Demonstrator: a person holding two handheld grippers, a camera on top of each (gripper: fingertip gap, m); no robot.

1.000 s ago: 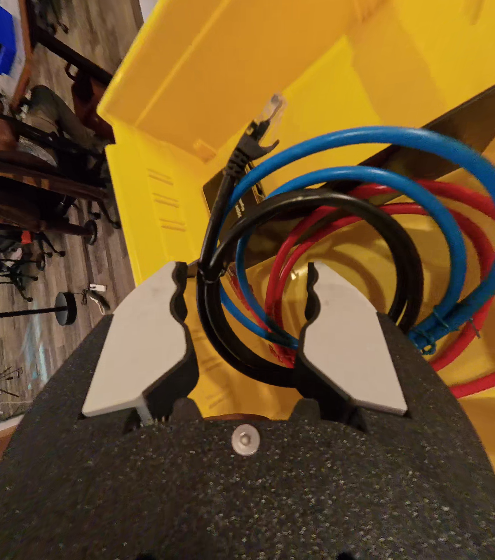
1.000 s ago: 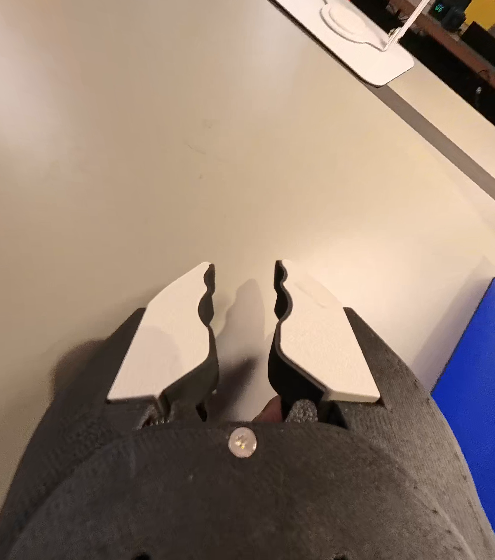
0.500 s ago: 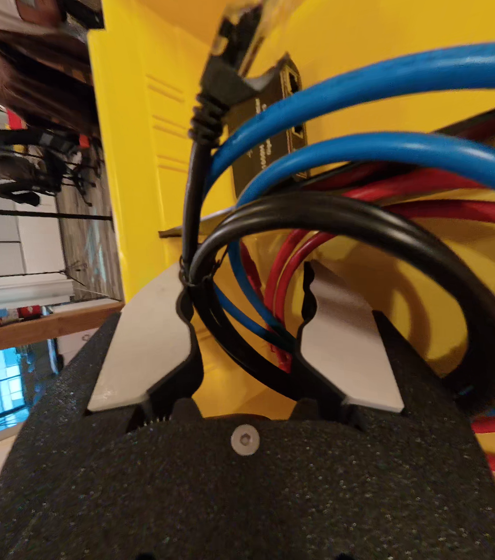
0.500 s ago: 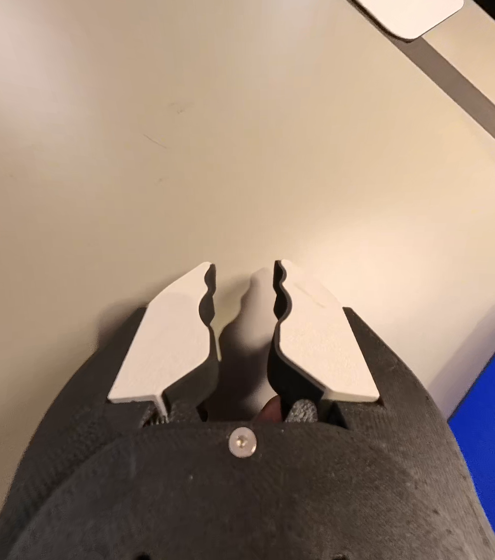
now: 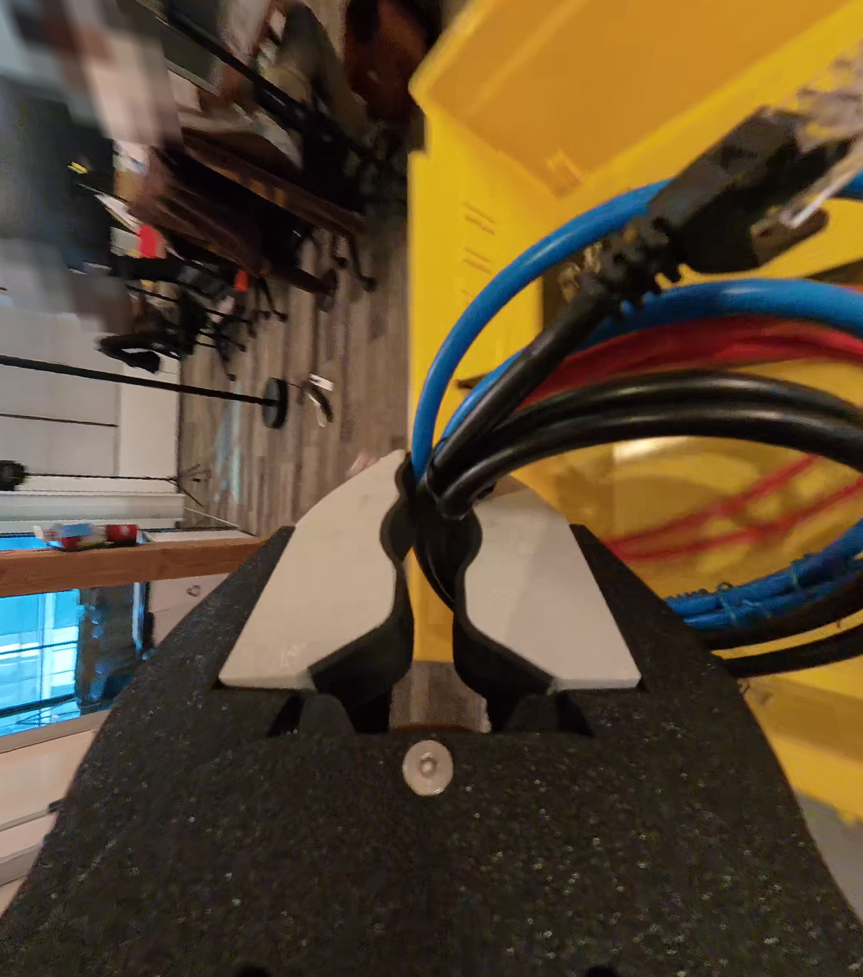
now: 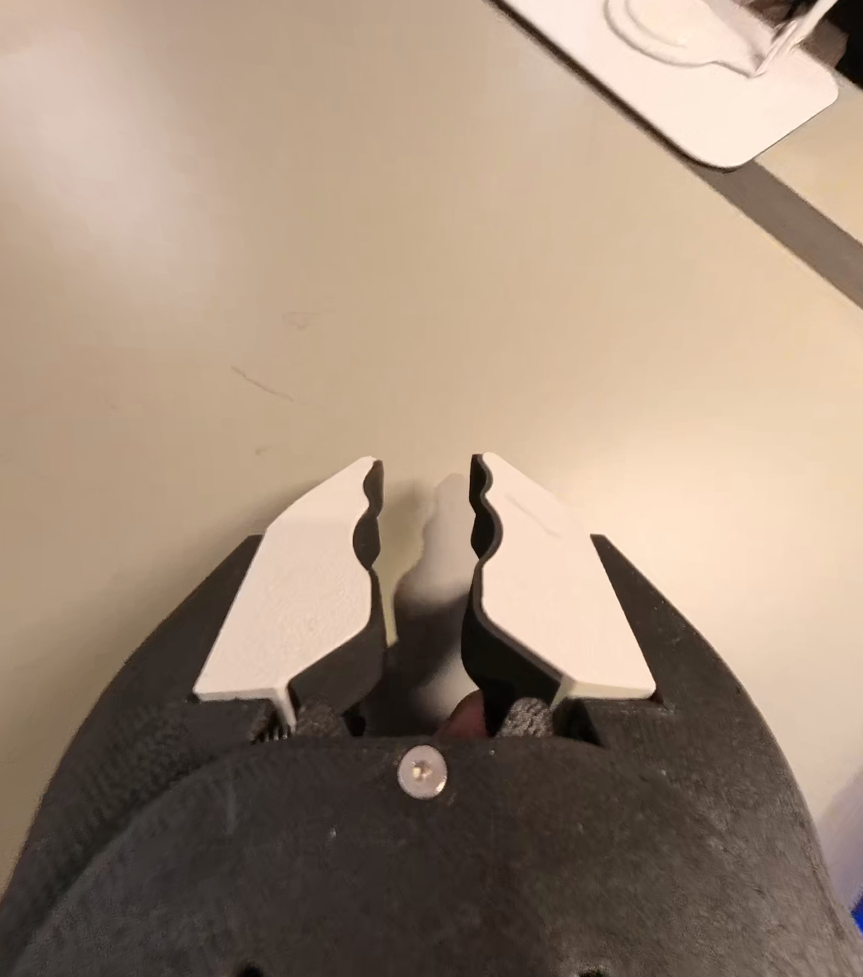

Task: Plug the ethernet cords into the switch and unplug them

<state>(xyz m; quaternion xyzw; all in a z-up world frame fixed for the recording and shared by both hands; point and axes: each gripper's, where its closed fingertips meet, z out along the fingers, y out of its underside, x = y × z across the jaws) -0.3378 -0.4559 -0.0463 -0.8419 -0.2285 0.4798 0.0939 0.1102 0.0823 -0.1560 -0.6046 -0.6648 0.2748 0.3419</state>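
Left tongs (image 5: 437, 507) clamp black cord (image 5: 683, 417) beside blue coils (image 5: 471, 370); right tongs (image 6: 427, 491) gape narrowly, empty.

The left tongs (image 5: 437, 507), spread wide around the coiled black ethernet cord (image 5: 683, 417) a second ago, are now pinched on it where its loops are tied together. The cord's clear-tipped black plug (image 5: 767, 180) now sits at the upper right of the left wrist view, tilted rightward and blurred, where before it stood near the middle. The yellow plastic bin (image 5: 551, 106) has slid right, uncovering more wooden floor (image 5: 271, 328). In the right wrist view, the white flat stand (image 6: 736, 90) at the beige desk's (image 6: 313, 211) far edge is back in sight.
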